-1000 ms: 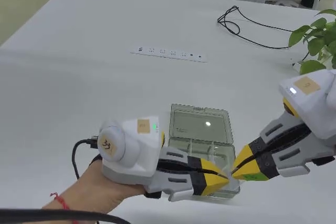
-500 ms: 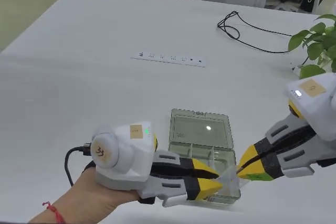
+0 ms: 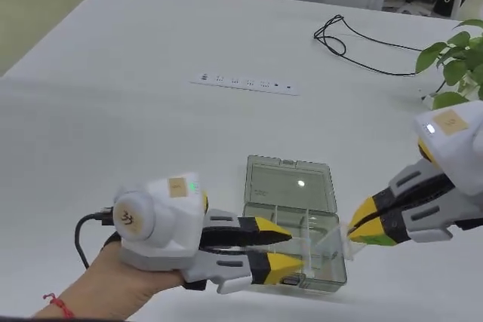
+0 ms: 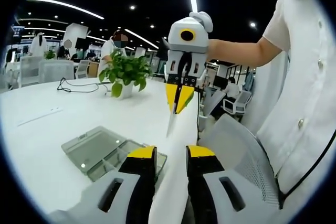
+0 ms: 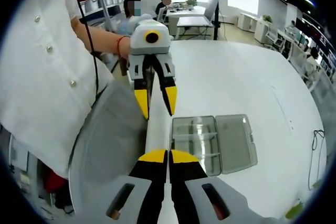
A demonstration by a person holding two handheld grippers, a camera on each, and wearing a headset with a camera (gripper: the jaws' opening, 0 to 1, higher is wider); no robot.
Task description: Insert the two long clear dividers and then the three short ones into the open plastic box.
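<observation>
Clear divider (image 3: 330, 242): the right gripper (image 3: 353, 229) is pinching it at its right end, fingers pressing together on it. Its long axis is running left to right in the head view, dipping a little toward the near left, over the near right corner of the box base. In the left gripper view the divider (image 4: 171, 123) is hanging as a narrow strip from the right gripper's (image 4: 178, 106) tips.

The divider is transparent, so its edges are hard to trace. Its left end is blending into the box walls. I cannot tell whether it is touching the box, or whether it is a long or a short one.

Box (image 3: 264, 186) is lying open on the white worktop (image 3: 151, 111), lid flat on the far side. Partitions inside are showing as faint lines, count unclear.

Left gripper (image 3: 285, 248), held in a hand (image 3: 113, 284), is pointing right along the box's near edge, fingers spread. The divider's free end is lying just beside its tips.

The frame's right edge is cutting off the right gripper's body.

Far side of the worktop: power strip (image 3: 244, 83), looped black cable (image 3: 355, 39), and a plant (image 3: 453, 65) at the right.
</observation>
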